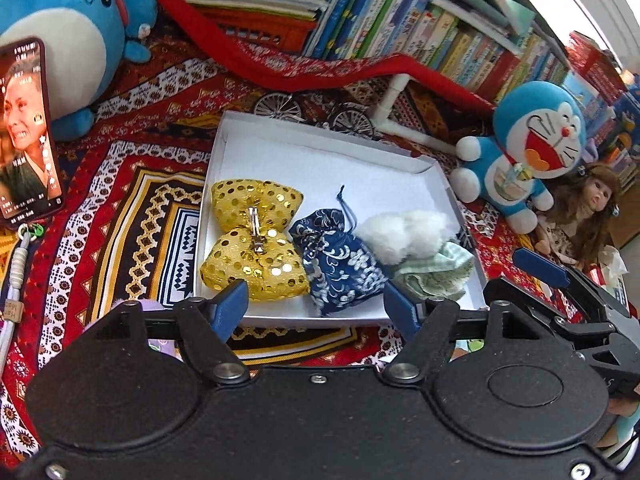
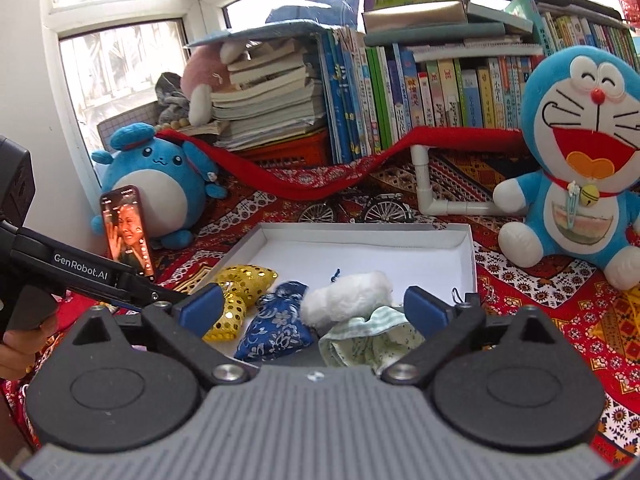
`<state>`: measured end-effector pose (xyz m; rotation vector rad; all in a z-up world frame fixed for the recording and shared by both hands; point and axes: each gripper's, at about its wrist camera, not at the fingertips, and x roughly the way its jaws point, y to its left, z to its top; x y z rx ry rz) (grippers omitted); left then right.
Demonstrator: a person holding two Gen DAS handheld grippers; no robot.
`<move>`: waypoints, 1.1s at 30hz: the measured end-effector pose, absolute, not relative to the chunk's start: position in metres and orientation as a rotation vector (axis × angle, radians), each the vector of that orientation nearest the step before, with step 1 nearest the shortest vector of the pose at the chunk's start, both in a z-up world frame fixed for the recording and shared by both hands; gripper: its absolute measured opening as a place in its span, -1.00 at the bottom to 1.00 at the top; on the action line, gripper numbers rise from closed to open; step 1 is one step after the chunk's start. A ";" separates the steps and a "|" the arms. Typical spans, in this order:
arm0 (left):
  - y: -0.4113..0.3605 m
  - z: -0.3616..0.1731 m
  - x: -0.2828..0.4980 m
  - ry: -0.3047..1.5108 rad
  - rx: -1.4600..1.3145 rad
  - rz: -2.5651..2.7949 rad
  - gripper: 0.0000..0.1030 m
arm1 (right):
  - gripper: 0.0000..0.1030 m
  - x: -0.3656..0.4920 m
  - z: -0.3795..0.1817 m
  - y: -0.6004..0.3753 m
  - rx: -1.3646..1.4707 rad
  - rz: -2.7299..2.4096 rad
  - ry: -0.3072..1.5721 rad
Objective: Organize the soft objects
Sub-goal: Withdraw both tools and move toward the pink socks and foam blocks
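White box (image 1: 224, 148) holding gold bow (image 1: 252, 240), blue pouch (image 1: 340, 268), white pompom (image 1: 404, 236), green cloth (image 1: 436, 276), left tongs (image 1: 316, 308) and right tongs (image 2: 314, 308) both hovering apart, gripping nothing

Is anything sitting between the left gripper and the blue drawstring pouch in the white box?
Nothing visible. The left gripper, jaws open and empty, looks straight at the blue pouch; only the white box's low near wall lies below that line.

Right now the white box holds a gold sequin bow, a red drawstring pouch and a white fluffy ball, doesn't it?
Not quite. The drawstring pouch is dark blue with a pale floral pattern, not red. It lies in the white box between the gold sequin bow and the white fluffy ball, as the left wrist view shows.
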<state>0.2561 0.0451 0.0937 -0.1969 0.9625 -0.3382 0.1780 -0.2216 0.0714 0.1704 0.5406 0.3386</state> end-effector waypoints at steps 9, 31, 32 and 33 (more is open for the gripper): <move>0.036 0.107 0.222 0.884 -0.139 -0.375 0.52 | 1.00 0.154 0.078 -0.221 0.140 0.351 0.503; 0.021 0.101 0.144 0.720 -0.045 -0.436 0.70 | 1.00 0.101 0.073 -0.233 0.089 0.377 0.433; 0.020 0.101 0.141 0.718 -0.046 -0.440 0.71 | 1.00 0.098 0.072 -0.234 0.089 0.378 0.432; 0.020 0.100 0.138 0.716 -0.050 -0.443 0.72 | 1.00 0.096 0.071 -0.234 0.088 0.379 0.432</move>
